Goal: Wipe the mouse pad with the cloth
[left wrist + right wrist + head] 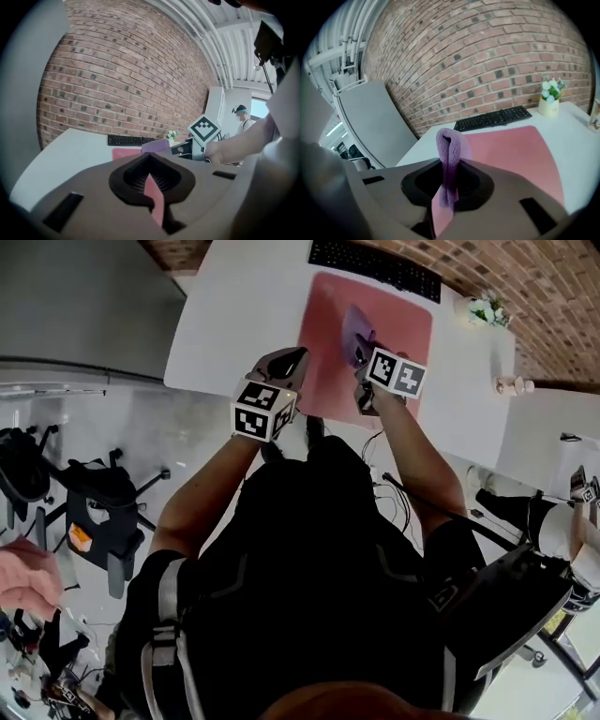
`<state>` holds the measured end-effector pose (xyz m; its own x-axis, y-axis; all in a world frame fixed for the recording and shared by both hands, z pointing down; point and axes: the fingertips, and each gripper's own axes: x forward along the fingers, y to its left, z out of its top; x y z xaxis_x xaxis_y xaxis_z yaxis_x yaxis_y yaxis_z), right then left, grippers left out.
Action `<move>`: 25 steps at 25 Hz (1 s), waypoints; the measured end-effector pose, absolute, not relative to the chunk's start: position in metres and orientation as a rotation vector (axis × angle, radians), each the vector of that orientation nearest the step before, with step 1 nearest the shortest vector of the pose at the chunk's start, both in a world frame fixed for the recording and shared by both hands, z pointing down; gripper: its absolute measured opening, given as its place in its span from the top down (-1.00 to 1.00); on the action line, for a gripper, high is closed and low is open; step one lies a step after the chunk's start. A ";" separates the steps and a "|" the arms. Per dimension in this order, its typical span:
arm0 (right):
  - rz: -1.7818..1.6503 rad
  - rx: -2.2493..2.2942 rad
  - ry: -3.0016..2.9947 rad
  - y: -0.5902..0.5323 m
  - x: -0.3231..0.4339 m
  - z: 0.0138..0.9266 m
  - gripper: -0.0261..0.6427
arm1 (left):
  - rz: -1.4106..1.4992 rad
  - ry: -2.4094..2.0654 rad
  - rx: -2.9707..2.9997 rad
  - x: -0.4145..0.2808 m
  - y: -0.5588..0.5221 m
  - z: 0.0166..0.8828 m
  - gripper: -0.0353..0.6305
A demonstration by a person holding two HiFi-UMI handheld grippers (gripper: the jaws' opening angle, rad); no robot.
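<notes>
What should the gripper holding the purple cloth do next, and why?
Probably lower the right hand-held gripper until the cloth presses on the mouse pad. Its jaws pinch the folded cloth, which sits over the pink pad but does not look flattened against it.

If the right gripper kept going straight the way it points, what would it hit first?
Likely the black keyboard beyond the pink mouse pad, with the purple cloth held in the right gripper arriving first. Depth is unclear: it may meet the pad sooner.

Bright, even light; heavy fisheye warp, dark corners, blurred foreground in gripper views.
</notes>
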<state>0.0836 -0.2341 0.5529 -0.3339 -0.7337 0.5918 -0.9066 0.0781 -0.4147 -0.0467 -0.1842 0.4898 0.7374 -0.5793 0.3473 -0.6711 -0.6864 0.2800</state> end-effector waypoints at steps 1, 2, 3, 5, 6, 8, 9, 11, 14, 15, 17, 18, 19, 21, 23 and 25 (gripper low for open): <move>1.071 1.704 -2.109 -0.235 0.102 0.548 0.75 | 0.315 -0.938 2.558 -0.039 -0.189 0.487 0.88; 1.041 1.750 -2.082 -0.235 0.122 0.545 0.75 | 0.310 -0.913 2.573 -0.031 -0.192 0.484 0.88; 1.017 1.797 -2.050 -0.235 0.142 0.544 0.75 | 0.314 -0.889 2.596 -0.022 -0.195 0.480 0.88; 0.978 1.883 -1.980 -0.235 0.182 0.546 0.75 | 0.342 -0.870 2.640 -0.008 -0.205 0.475 0.88; 0.956 1.917 -1.942 -0.235 0.201 0.548 0.75 | 0.346 -0.872 2.646 -0.001 -0.211 0.473 0.88; 0.920 1.957 -1.866 -0.233 0.237 0.557 0.75 | 0.320 -0.863 2.627 0.013 -0.222 0.469 0.88; 0.912 1.973 -1.830 -0.231 0.254 0.562 0.75 | 0.309 -0.851 2.623 0.020 -0.226 0.467 0.88; 0.894 2.013 -1.757 -0.231 0.288 0.571 0.75 | 0.324 -0.841 2.647 0.036 -0.236 0.465 0.88; 0.829 2.076 -1.594 -0.226 0.343 0.583 0.75 | 0.341 -0.827 2.642 0.056 -0.247 0.467 0.88; 0.814 2.085 -1.540 -0.223 0.358 0.588 0.75 | 0.344 -0.819 2.626 0.059 -0.249 0.471 0.88; 0.821 2.077 -1.477 -0.219 0.379 0.600 0.75 | 0.379 -0.825 2.612 0.063 -0.254 0.481 0.88; 0.833 2.063 -1.463 -0.218 0.384 0.608 0.75 | 0.410 -0.836 2.618 0.062 -0.256 0.487 0.88; 0.842 2.044 -1.453 -0.218 0.386 0.616 0.74 | 0.442 -0.846 2.627 0.061 -0.258 0.492 0.88; 0.839 1.998 -1.435 -0.220 0.383 0.632 0.75 | 0.480 -0.863 2.620 0.055 -0.262 0.501 0.88; 0.812 1.944 -1.431 -0.223 0.374 0.644 0.75 | 0.481 -0.888 2.580 0.049 -0.268 0.506 0.88; 0.814 1.883 -1.467 -0.228 0.359 0.653 0.75 | 0.481 -0.922 2.544 0.043 -0.272 0.510 0.88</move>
